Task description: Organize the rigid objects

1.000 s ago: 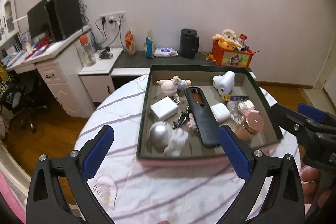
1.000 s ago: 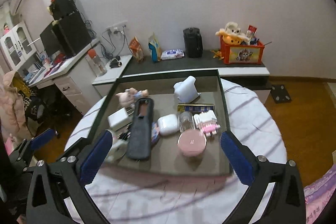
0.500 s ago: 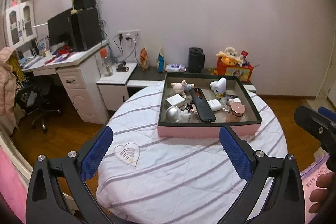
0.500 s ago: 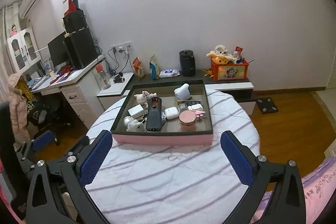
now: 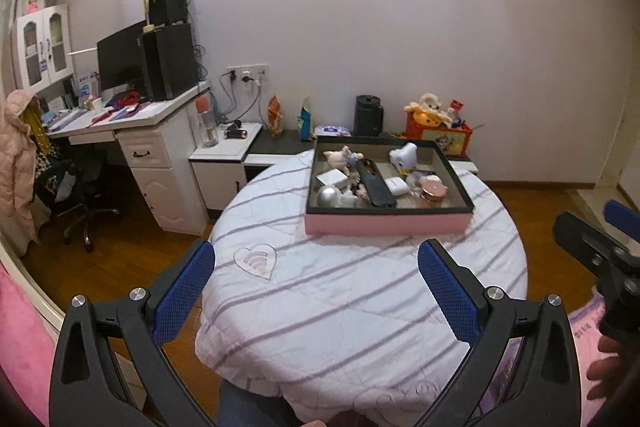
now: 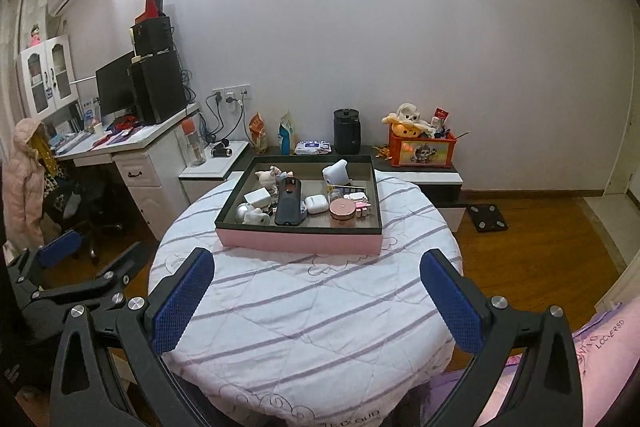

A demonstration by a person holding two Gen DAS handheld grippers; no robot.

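A pink-sided, dark-rimmed tray (image 6: 298, 242) sat on white cloth (image 6: 304, 311) with lilac stripes, holding a black case (image 6: 289, 207) and a rose-gold round compact (image 6: 342, 212).

White desk (image 5: 132, 131), black kettle (image 6: 346, 131), orange toy crate (image 6: 422, 149)

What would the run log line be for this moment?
left gripper: open, empty | right gripper: open, empty | tray: on table, full of items | both grippers short of tray
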